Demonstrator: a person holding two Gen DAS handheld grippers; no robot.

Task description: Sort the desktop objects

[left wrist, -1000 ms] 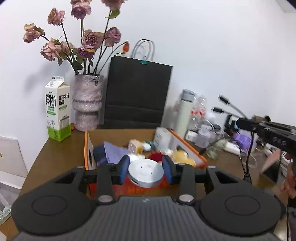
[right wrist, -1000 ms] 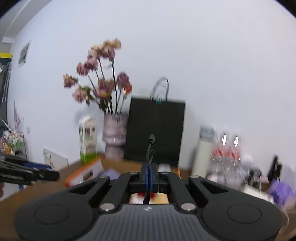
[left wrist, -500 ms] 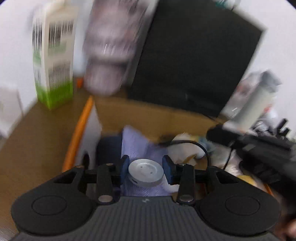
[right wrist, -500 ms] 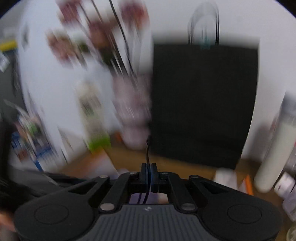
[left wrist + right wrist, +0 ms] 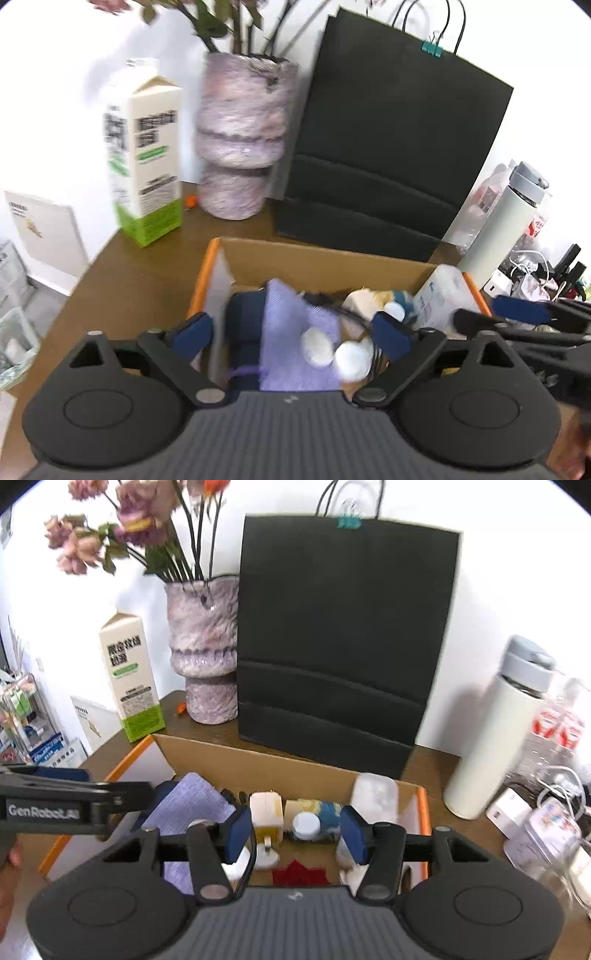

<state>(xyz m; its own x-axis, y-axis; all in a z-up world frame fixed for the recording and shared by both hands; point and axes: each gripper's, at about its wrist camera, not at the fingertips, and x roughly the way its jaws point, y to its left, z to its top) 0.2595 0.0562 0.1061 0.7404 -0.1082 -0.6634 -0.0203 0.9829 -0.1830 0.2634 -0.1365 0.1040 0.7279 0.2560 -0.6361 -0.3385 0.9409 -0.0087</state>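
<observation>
The left gripper (image 5: 293,330) hangs over the cardboard box (image 5: 317,260), its blue-padded fingers (image 5: 194,332) spread wide apart with nothing between them; below it, inside the box, a lavender cloth pouch (image 5: 295,339) lies over a navy case (image 5: 243,325), and two blurred white round pieces (image 5: 338,350) sit at about 4 o'clock from the pouch's middle, with a thin black cable (image 5: 343,314) running across just above them. The right gripper (image 5: 293,829) also hovers above the box (image 5: 258,764), its fingers (image 5: 236,829) apart and empty; a white charger plug (image 5: 266,814) and a small round jar (image 5: 306,825) show between them lower down, a red piece (image 5: 301,873) at 6 o'clock. Outside the box, at 12 o'clock, stands a black paper bag (image 5: 343,627); at 11 o'clock a mottled vase (image 5: 203,646) and a milk carton (image 5: 129,675); at 3 o'clock a white thermos (image 5: 498,738).
</observation>
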